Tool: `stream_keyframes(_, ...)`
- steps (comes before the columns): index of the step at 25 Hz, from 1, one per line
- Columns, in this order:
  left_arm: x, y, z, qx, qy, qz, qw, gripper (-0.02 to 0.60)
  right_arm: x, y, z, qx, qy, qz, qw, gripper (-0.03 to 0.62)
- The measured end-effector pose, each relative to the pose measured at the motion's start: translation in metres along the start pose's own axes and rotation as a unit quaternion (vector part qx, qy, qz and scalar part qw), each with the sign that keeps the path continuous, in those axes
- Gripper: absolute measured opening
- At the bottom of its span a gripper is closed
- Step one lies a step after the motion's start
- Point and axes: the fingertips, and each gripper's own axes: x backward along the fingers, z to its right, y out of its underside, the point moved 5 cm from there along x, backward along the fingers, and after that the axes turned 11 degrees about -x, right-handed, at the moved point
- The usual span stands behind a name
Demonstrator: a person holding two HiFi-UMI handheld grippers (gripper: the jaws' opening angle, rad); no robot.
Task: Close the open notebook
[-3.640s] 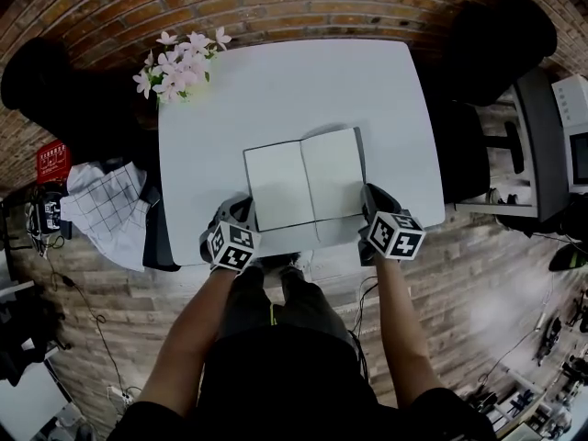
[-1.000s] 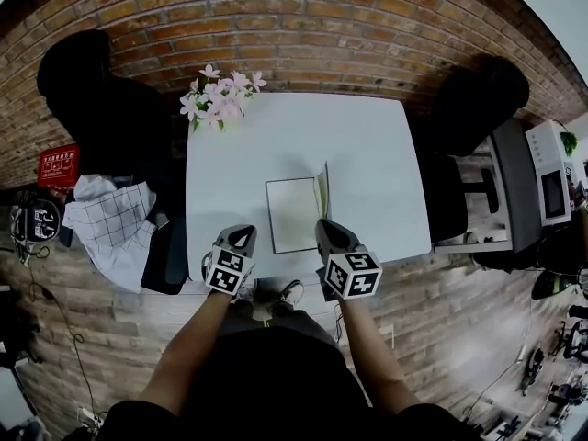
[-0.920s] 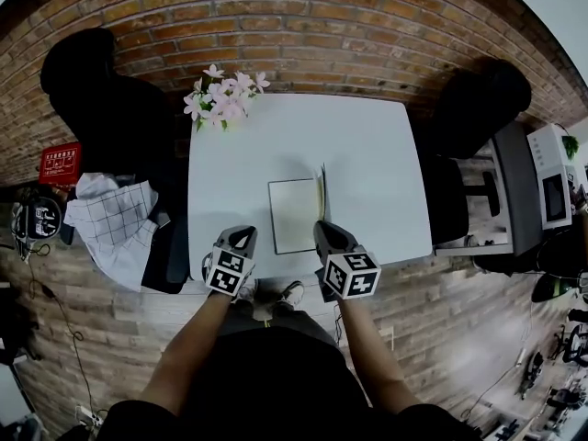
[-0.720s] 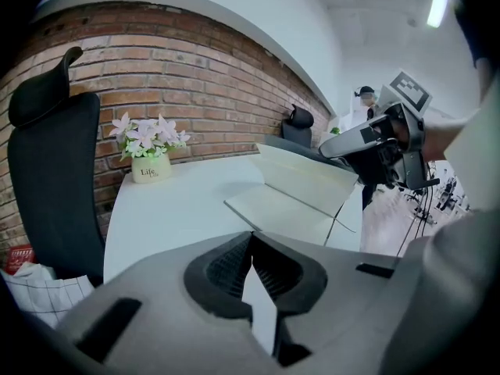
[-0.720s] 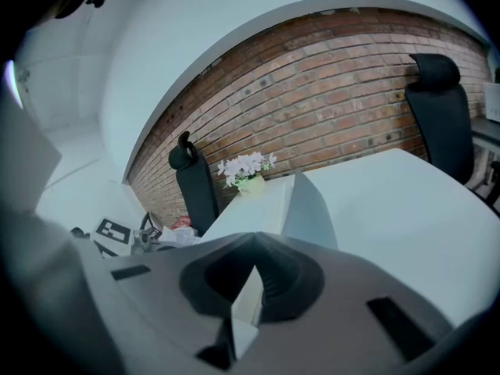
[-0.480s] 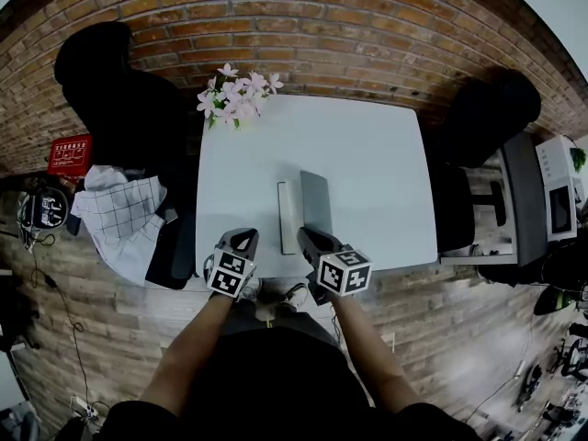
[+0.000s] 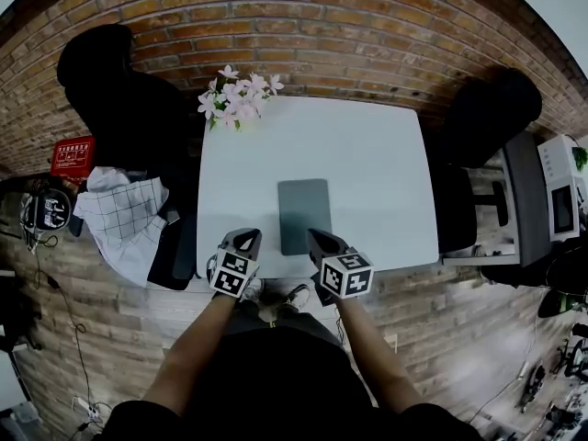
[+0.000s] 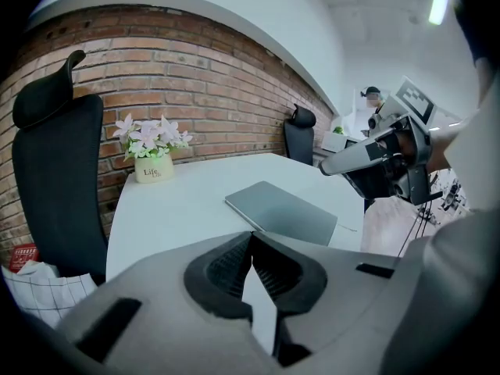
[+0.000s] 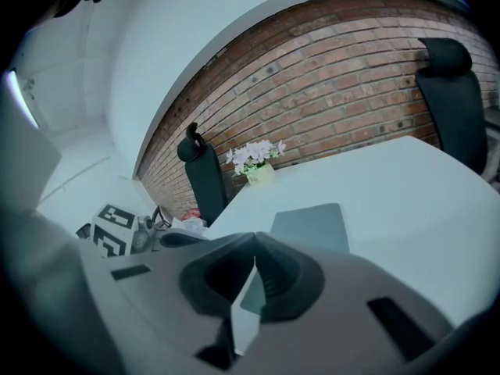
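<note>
- A checked cloth [image 7: 118, 211] lies off the left edge of the white bench [image 7: 367, 154], beside a black chair [image 7: 115, 90].
- A pot of pink flowers [image 7: 237, 95] stands at the bench's far left corner, well apart from everything else on it.
- The left gripper [image 7: 246, 239] hovers at the near edge of the bench, its jaws clenched together with nothing between them.
- The notebook [image 7: 304, 216] lies flat and closed, grey cover up, near the middle of the near edge. It sits just right of the left gripper and clear of it.
- The right gripper [image 7: 321, 238] is at the notebook's near right corner, jaws pressed together on nothing. The notebook lies just ahead of its tips, perhaps touching them, though neither view settles that.
- A second black chair [image 7: 491, 108] stands off the bench's right side.
</note>
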Motion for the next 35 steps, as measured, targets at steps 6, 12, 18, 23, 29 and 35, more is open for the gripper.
stream_keyframes(6, -0.005, -0.016, 0.005, -0.01, 0.008, 0.012, 0.9998, 0.023, 0.015, -0.009, 0.013, -0.003, 0.017, 0.017, 1.0, 0.015)
stream_keyframes(12, 0.002, -0.055, -0.007, -0.015, -0.005, 0.05, 0.9986, 0.025, 0.051, -0.038, 0.034, -0.012, 0.04, 0.067, 0.997, 0.015)
stream_keyframes(18, 0.021, -0.118, -0.016, -0.03, -0.012, 0.117, 0.9926, 0.023, 0.106, -0.078, 0.054, -0.012, 0.074, 0.154, 0.985, 0.014)
stream_keyframes(23, 0.042, -0.169, -0.021, -0.042, -0.023, 0.175, 0.9834, 0.023, 0.149, -0.104, 0.064, -0.009, 0.093, 0.208, 0.974, 0.014)
stream_keyframes(29, 0.081, -0.222, -0.019, -0.053, -0.034, 0.256, 0.9647, 0.023, 0.203, -0.133, 0.061, 0.007, 0.107, 0.281, 0.954, 0.014)
stream_keyframes(35, 0.124, -0.26, -0.014, -0.058, -0.049, 0.323, 0.9435, 0.023, 0.251, -0.156, 0.046, 0.031, 0.101, 0.336, 0.936, 0.014)
